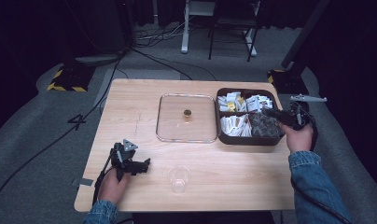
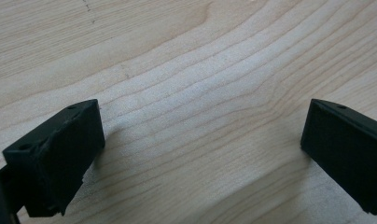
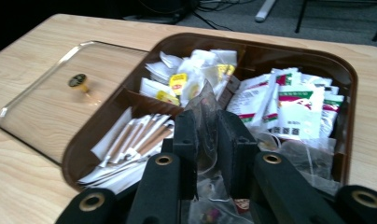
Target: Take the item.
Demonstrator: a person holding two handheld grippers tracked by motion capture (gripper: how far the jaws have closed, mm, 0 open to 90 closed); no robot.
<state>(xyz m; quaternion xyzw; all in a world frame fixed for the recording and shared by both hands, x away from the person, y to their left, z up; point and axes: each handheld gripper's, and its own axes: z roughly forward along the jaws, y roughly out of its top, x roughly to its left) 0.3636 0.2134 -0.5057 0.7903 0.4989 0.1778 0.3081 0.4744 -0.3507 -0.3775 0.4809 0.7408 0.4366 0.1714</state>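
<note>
A brown box [image 1: 220, 116] with four compartments of tea bags and sachets sits at the table's right; its clear lid [image 1: 170, 116] with a gold knob [image 1: 187, 113] lies flat beside it. My right gripper [image 1: 270, 112] hangs over the box's near-right compartment, shut on a clear plastic sachet [image 3: 206, 105] that stands up between the jaws above the box [image 3: 346, 79]. A clear plastic cup [image 1: 179, 178] stands near the front edge. My left gripper [image 1: 144, 164] rests open near the front-left, jaws wide over bare wood [image 2: 200, 93].
The wooden table [image 1: 130, 102] has free room at its left and front. Beyond it are grey carpet, black cables, stand bases with yellow-black tape [image 1: 65, 83] and white desk legs [image 1: 185, 28].
</note>
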